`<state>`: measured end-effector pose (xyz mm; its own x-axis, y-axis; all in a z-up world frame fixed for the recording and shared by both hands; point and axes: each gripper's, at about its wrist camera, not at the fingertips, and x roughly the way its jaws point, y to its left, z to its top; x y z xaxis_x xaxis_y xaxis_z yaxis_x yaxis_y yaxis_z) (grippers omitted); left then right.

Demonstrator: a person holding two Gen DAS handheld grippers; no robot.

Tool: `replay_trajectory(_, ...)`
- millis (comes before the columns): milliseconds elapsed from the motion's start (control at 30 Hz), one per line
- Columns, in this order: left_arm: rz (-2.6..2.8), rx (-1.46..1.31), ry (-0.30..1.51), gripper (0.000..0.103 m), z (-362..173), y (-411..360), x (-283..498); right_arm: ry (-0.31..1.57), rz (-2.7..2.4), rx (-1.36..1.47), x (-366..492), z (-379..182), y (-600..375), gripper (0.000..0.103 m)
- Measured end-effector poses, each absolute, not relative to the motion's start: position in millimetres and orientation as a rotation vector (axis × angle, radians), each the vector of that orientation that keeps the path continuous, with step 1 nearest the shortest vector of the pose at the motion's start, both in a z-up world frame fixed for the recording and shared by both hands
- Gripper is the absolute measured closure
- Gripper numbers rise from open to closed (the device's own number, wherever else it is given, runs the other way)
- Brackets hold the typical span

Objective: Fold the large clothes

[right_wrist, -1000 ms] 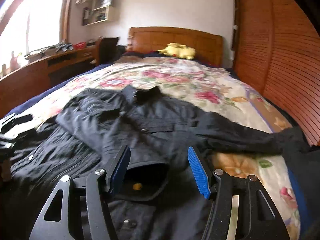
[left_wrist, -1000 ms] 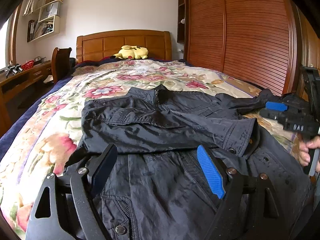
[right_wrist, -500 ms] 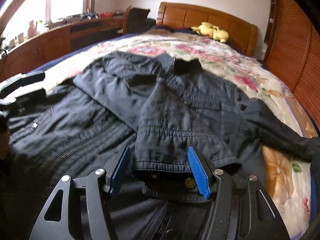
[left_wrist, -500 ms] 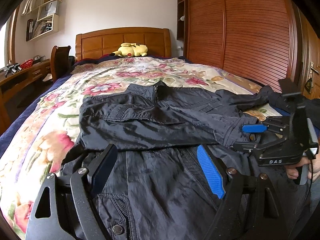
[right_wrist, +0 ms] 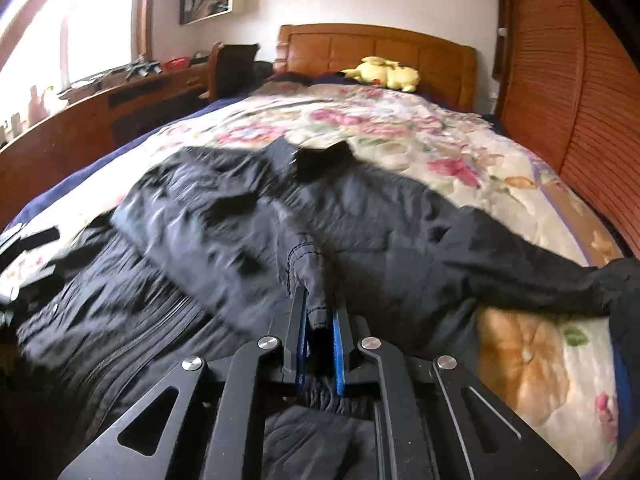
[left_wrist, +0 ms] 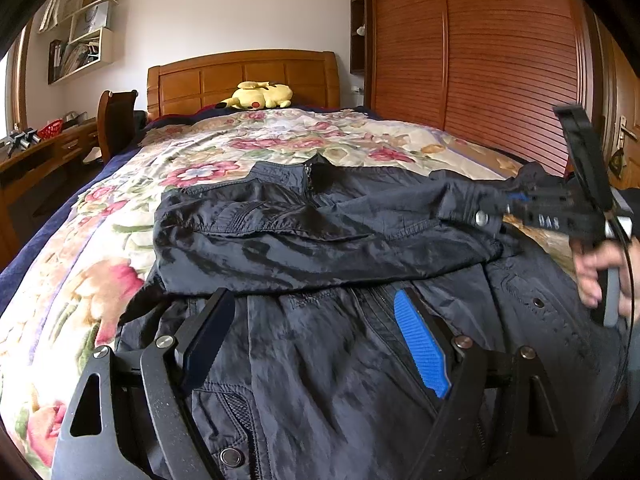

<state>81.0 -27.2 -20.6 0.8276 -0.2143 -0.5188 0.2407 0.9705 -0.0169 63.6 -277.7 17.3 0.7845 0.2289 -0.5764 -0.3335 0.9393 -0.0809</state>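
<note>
Lying across the flowered bedspread (left_wrist: 120, 216), the dark jacket (left_wrist: 320, 240) has one sleeve folded over its chest. The right gripper (right_wrist: 319, 316) jaws have just closed, pinching that sleeve's cuff (right_wrist: 316, 300). The left gripper (left_wrist: 316, 332) hovers over the jacket's lower front, jaws spread and holding nothing.
</note>
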Motion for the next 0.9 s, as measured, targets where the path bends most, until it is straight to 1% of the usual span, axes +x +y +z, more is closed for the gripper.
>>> replay_trajectory(133, -0.242, 0.052, 0.553, 0.02, -22.3, -28.0, 82.1, 0.591, 0.263, -0.173, 85.1, 20.5, -288.6, 0.093)
replay_trajectory(200, -0.242, 0.058, 0.557, 0.02, -23.0, -29.9, 83.1, 0.583, 0.222, -0.164, 95.2, 19.0, -291.2, 0.082)
replay_trajectory(267, -0.244, 0.063, 0.561, 0.02, -24.1, -31.5, 83.6, 0.574, 0.183, -0.137, 102.4, 18.6, -296.4, 0.065)
replay_trajectory(333, -0.25, 0.065, 0.565, 0.02, -24.6, -32.9, 84.7, 0.562, 0.141, -0.111, 102.3, 18.9, -300.8, 0.056)
replay_trajectory(367, -0.25, 0.066, 0.566, 0.02, -24.8, -33.0, 84.4, 0.554, 0.103, -0.098, 103.5, 19.2, -306.3, 0.054)
replay_trajectory(633, -0.256, 0.093, 0.568, 0.02, -26.0, -39.8, 83.1, 0.545, 0.121, -0.11, 102.0, 12.5, -303.0, 0.052)
replay_trajectory(900, -0.251, 0.078, 0.559, 0.02, -25.4, -37.5, 80.6, 0.761, 0.172, -0.167, 130.9, -41.3, -300.6, 0.052)
